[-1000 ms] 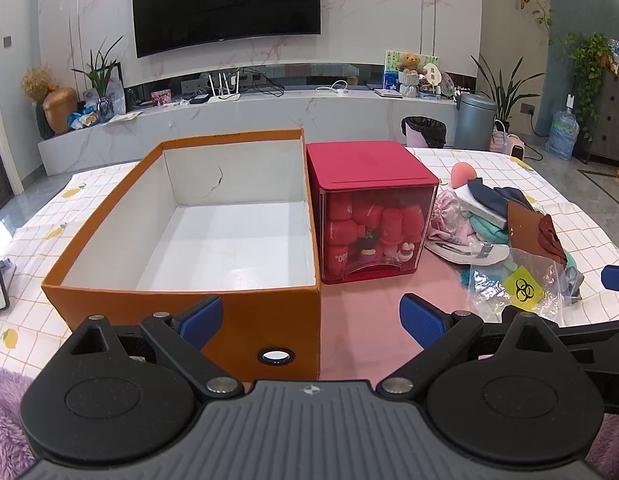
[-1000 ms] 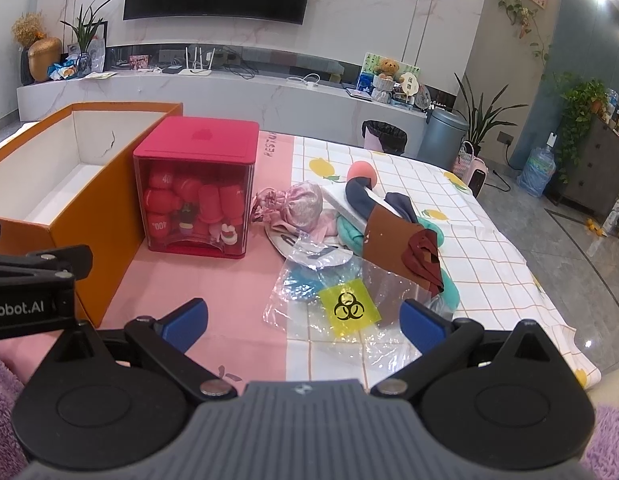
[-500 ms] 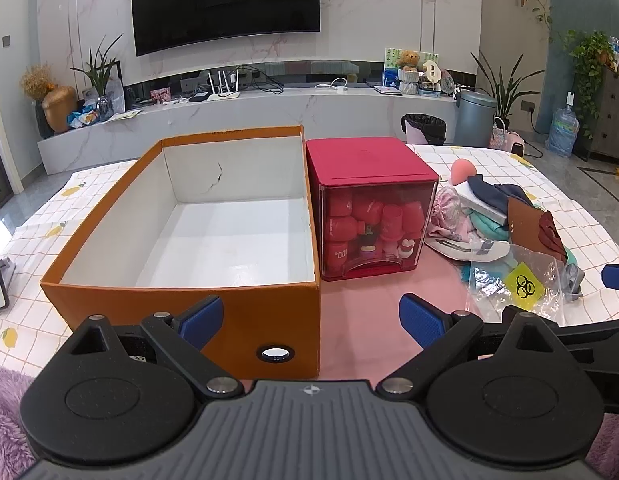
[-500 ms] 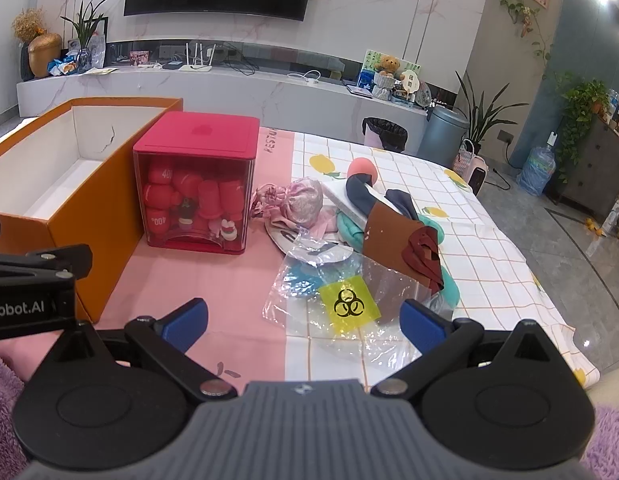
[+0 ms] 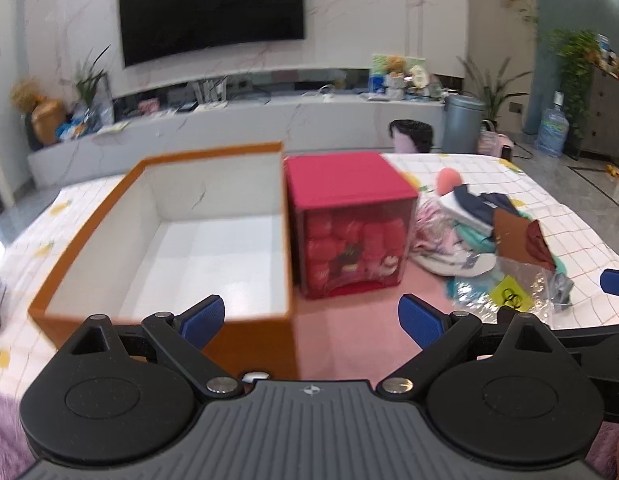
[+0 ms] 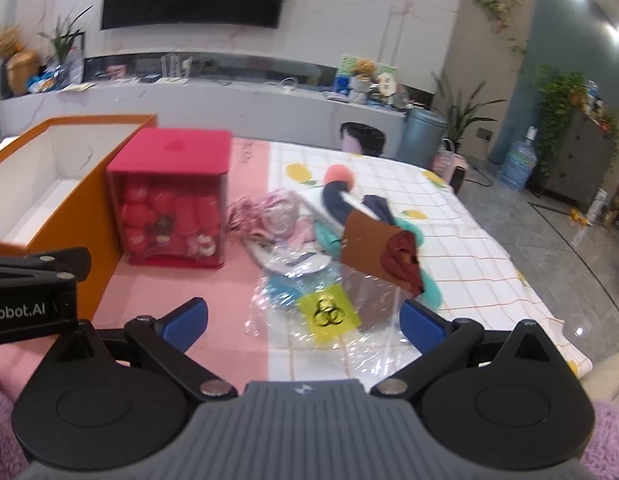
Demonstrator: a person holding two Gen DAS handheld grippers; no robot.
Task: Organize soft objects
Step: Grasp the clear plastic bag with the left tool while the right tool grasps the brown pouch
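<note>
both tongs have moved up and closer, so the view is blurry. the left tongs and right tongs are spread wide, holding nothing. just past the right tongs lies the plastic bag, then the soft pile. the orange box beyond the left tongs waits empty. sorting looks about to start.

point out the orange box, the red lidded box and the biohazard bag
orange box (image 5: pixel 89 236), left wrist view, on its left rim
red lidded box (image 6: pixel 177 148), right wrist view, on its red lid
biohazard bag (image 6: pixel 328 314), right wrist view, on its yellow label
</note>
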